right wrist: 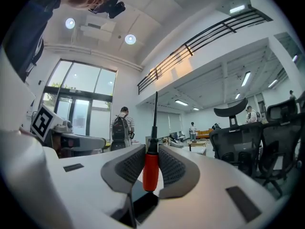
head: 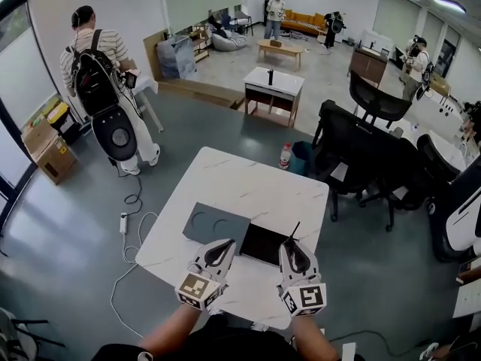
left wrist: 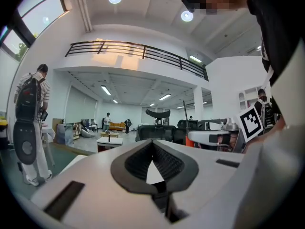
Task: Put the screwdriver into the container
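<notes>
The screwdriver [right wrist: 150, 168] is off the table, clamped by its red handle between the pads of the right hand-held gripper [right wrist: 151, 149], with the thin dark shaft sticking out past the jaw tips toward 12 o'clock. In the head view that shaft [head: 293, 232] shows just ahead of the right hand-held gripper [head: 294, 256], near the front edge of the white table [head: 248, 183]. The container [head: 259, 243], a dark open box, lies at about 9 o'clock from the tool, just beside it, and a grey panel [head: 214, 224] with two round recesses sits against the box at its 10 o'clock. The left hand-held gripper [head: 218, 253] hangs at the box's 8 o'clock; its jaws are closed tip to tip with nothing between them [left wrist: 153, 144].

As I read it, the pick-up is done and the carry to the box is in hand. The next move calls for shifting the tool toward 9 o'clock over the opening, lowering it, then letting the jaws part
</notes>
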Motion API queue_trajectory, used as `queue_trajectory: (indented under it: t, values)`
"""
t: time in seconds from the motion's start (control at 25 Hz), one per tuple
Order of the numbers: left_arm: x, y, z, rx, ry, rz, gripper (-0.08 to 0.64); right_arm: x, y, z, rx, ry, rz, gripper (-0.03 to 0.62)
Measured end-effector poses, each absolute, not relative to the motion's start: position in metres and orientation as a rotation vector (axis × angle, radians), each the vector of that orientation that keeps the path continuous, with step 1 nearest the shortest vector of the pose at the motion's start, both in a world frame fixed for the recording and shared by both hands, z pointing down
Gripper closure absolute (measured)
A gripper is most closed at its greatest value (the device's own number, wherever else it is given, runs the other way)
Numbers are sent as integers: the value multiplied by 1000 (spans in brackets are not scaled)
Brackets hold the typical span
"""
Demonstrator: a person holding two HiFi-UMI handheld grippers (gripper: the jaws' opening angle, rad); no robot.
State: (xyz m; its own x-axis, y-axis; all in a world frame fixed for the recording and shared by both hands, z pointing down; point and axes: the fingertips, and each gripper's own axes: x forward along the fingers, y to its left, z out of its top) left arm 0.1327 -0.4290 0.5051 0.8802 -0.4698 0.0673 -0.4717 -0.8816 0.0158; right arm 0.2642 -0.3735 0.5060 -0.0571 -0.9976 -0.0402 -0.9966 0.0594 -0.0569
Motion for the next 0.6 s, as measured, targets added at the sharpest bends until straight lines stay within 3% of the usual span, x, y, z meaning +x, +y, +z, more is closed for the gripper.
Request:
queue_trajectory:
  t: [0.6]
  values:
    - [126, -471, 553, 2971, -723, 187, 554, 296, -410, 627, -2530, 2432, -95, 491]
